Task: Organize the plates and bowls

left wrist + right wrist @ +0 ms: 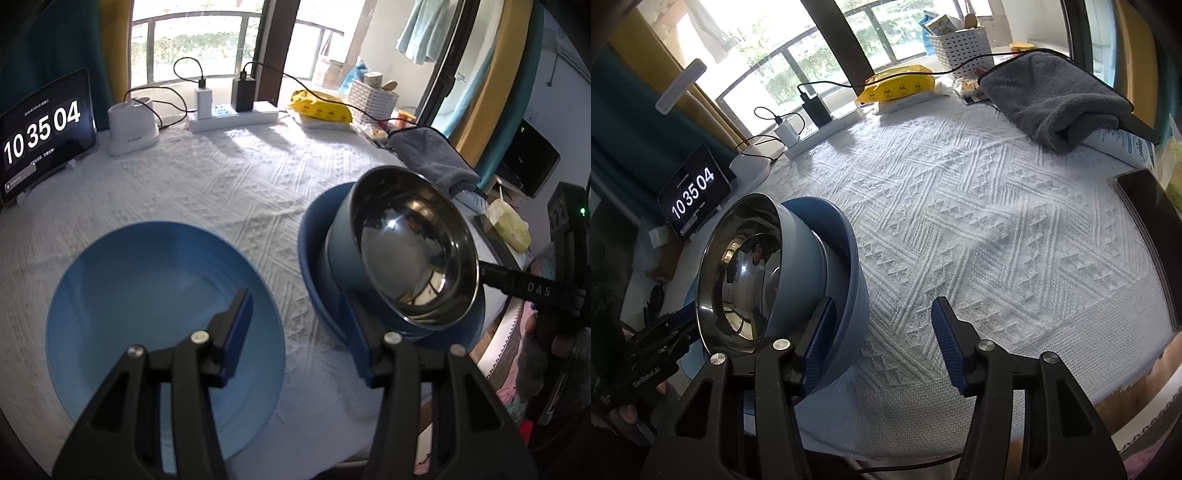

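Here the light blue plate [129, 295] lies on the surface [221, 184] under the left claw [295, 299], spread wide and empty. Rightward, the steel bowl [413, 258] tilts in the dark plate [317, 266]. The right claw [882, 306], equally spread and empty, should pinch its rim squarely.

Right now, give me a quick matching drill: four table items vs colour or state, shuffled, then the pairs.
Items:
1. bowl
2. plate
3. towel
4. tablet

States:
A. grey, crumpled at the table's far edge
B. light blue, flat on the cloth, nothing in it
C. steel inside, tilted, nested in a dark blue dish
D. propped up, showing 10 35 04

Pairs: 1-C, 2-B, 3-A, 4-D
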Demonstrator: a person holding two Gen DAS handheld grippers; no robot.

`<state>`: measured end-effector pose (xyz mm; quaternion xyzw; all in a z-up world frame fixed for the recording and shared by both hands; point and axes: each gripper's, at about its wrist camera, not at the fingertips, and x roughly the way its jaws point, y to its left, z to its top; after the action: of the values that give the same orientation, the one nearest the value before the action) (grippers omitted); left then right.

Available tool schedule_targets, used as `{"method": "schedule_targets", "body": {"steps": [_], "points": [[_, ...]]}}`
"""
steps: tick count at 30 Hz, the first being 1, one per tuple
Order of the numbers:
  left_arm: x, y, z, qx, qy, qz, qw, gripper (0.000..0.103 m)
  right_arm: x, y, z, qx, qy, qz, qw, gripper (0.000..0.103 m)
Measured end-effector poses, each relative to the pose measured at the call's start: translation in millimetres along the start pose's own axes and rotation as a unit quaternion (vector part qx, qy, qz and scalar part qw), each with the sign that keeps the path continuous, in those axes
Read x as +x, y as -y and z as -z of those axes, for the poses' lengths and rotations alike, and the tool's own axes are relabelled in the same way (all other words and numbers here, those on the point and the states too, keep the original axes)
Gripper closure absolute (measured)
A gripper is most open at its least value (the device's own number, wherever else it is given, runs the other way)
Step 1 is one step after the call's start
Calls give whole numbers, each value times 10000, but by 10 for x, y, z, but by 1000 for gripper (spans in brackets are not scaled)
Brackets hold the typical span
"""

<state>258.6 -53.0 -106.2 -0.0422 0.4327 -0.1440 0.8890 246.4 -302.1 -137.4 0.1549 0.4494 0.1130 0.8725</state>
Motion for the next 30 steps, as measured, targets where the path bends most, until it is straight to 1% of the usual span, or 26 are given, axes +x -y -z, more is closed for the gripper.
{"method": "schedule_targets", "body": {"steps": [4,7,11,14,17,19,25,30], "points": [[6,-3,0,-56,-12,22,10000,53,-10,-54,-11,-123,21,20,9999,61],[10,-19,-4,-95,-29,80,9999,54,-11,-93,-5,-178,36,23,9998,66],[3,-12,1,-92,-19,128,9999,56,-11,-104,5,-174,48,-14,9998,70],[-8,10,7,-56,-10,156,9999,60,-18,-124,13,-188,65,-26,9998,74],[-17,32,13,-16,7,188,9998,65,-21,-163,11,-230,76,-21,9997,80],[-17,35,13,-6,14,225,9997,70,-20,-188,10,-260,81,-12,9996,84],[-39,79,19,66,38,343,9994,83,-15,-212,9,-275,77,-25,9996,89],[-48,77,23,61,64,399,9992,84,-16,-220,7,-274,85,-25,9996,89]]}}
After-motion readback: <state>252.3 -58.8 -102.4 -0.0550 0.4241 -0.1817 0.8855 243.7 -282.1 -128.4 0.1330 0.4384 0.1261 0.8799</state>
